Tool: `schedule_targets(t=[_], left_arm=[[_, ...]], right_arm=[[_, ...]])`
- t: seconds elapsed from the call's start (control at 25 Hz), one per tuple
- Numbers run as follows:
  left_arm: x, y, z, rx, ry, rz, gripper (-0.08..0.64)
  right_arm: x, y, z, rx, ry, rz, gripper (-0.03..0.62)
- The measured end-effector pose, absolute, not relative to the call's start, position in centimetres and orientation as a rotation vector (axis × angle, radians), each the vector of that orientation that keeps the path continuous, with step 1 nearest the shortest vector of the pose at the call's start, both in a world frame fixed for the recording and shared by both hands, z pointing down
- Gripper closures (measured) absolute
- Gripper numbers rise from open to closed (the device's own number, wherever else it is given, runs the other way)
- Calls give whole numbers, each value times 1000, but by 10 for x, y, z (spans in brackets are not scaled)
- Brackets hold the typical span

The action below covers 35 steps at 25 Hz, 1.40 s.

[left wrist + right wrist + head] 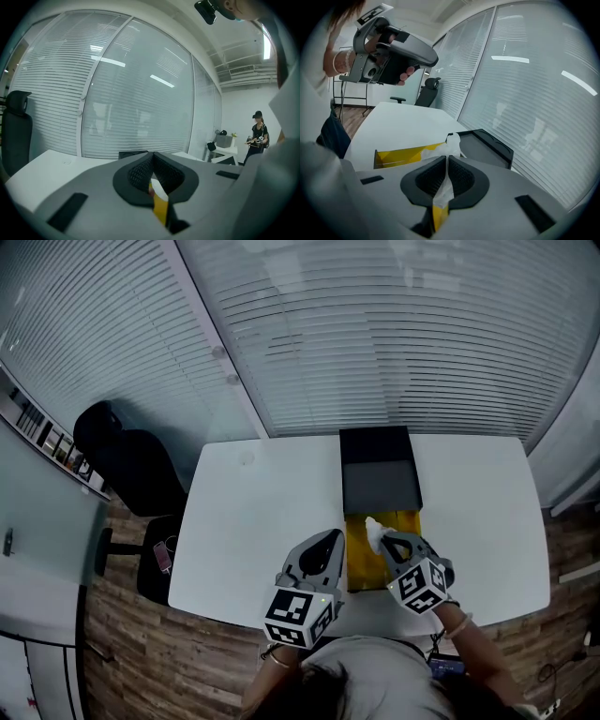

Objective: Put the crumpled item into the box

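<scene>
- Fingers of our right gripper (446,159) are pinched tight on the crumpled item (451,140), a white wad of thin paper or tissue. Part of it is squeezed flat between the pads, and a loose tuft sticks out past the tips.
- From the head view, that tuft hangs over the box (361,568), an open tray with a bright yellow inside. The item is not yet down in it.
- A dark lid (378,482) lies flat on the white bench (253,531) just beyond the box, touching its far edge as far as we can tell.
- Our left gripper (334,536) hovers just beside the box's left wall, its fingers closed together on nothing. Only a sliver of yellow and white shows through the gap behind the tips.
- Risk, as we judge it: the item is light and pressed into the ridged pads. It may cling to one finger when we let go and come back out of the box with it.
- Letting go from above the rim could let so light a wad drift or bounce onto the bench.
- Nothing steadies the box, so a nudge from either gripper could slide it out from under the item.
</scene>
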<state>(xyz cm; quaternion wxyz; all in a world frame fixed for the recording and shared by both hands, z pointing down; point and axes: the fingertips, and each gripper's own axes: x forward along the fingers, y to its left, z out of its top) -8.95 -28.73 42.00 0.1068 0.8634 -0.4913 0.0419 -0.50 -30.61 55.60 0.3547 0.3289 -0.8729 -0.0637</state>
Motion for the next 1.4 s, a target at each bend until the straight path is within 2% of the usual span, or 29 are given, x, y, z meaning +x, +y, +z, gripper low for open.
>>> schedule_targets(t=[1.04,1.4], left_arm=[[-100,-296,427,2524,-1446,140,543],[-101,-298,429,2517,-1450,149,543]], right_arm=[[-6,-319,613,713,-2123,-78,554],[-4,-322,620,690,-2111,-40,528]])
